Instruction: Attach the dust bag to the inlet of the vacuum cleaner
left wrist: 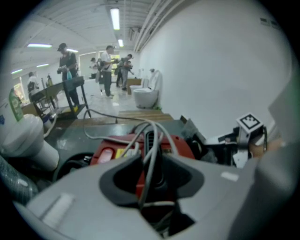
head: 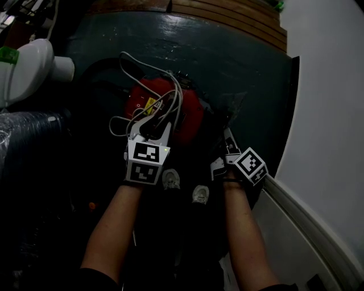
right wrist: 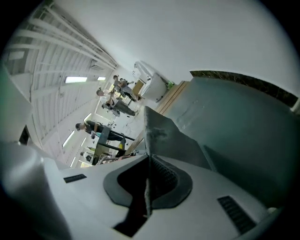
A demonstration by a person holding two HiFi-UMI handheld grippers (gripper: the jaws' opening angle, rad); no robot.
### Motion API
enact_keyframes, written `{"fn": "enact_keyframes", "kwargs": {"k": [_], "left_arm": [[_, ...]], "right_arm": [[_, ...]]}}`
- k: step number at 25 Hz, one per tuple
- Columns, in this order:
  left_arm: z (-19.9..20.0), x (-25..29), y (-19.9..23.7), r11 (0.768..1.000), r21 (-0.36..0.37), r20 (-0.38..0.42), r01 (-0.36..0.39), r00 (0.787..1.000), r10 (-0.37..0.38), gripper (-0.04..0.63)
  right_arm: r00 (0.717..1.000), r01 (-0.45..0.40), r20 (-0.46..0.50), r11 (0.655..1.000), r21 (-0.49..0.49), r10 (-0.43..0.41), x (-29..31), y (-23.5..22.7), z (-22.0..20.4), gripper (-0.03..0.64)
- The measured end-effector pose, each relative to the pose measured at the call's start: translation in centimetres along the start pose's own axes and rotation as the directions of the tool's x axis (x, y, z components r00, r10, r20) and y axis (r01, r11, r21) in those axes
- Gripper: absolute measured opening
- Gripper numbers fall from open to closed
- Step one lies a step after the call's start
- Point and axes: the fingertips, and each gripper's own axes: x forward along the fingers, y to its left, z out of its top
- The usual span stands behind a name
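Note:
The red vacuum cleaner sits on the dark floor with a grey cable looped over its top. My left gripper is down on it. In the left gripper view its jaws hold the vacuum's black handle, with cable strands running through the gap. My right gripper is to the right of the vacuum. It is shut on the thin edge of the grey dust bag, which stands up from between its jaws. The bag shows dimly beside the vacuum.
A white ceramic fixture and a corrugated hose lie at the left. A white wall runs close on the right, and wooden boards lie beyond. The person's shoes are below the vacuum. People stand far off.

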Motion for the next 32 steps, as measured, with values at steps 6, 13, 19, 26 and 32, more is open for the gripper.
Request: {"fn": "enact_keyframes", "kwargs": {"k": [6, 13, 19, 26, 32], "left_arm": [[0.0, 0.0, 0.0, 1.000, -0.006, -0.001, 0.003, 1.000, -0.003, 0.143], [0.0, -0.1, 0.0, 1.000, -0.004, 0.007, 0.003, 1.000, -0.003, 0.144], [0.0, -0.1, 0.0, 1.000, -0.007, 0.008, 0.000, 1.000, 0.000, 0.144], [0.0, -0.1, 0.1, 1.000, -0.008, 0.015, -0.007, 1.000, 0.008, 0.144], [0.0, -0.1, 0.1, 1.000, -0.014, 0.016, -0.022, 1.000, 0.022, 0.144]], "right_arm": [[1.000, -0.024, 0.011, 0.998, 0.063, 0.023, 0.0, -0.6, -0.8, 0.012], [0.997, -0.005, -0.072, 0.996, -0.088, -0.001, 1.1, 0.6, -0.4, 0.008], [0.996, 0.036, -0.075, 0.980, -0.193, -0.052, 0.7, 0.2, -0.8, 0.048], [0.993, 0.063, -0.065, 0.909, -0.412, -0.098, 0.2, 1.0, -1.3, 0.138], [0.982, 0.179, 0.042, 0.859, -0.480, -0.182, -1.4, 0.7, 0.6, 0.121]]}}
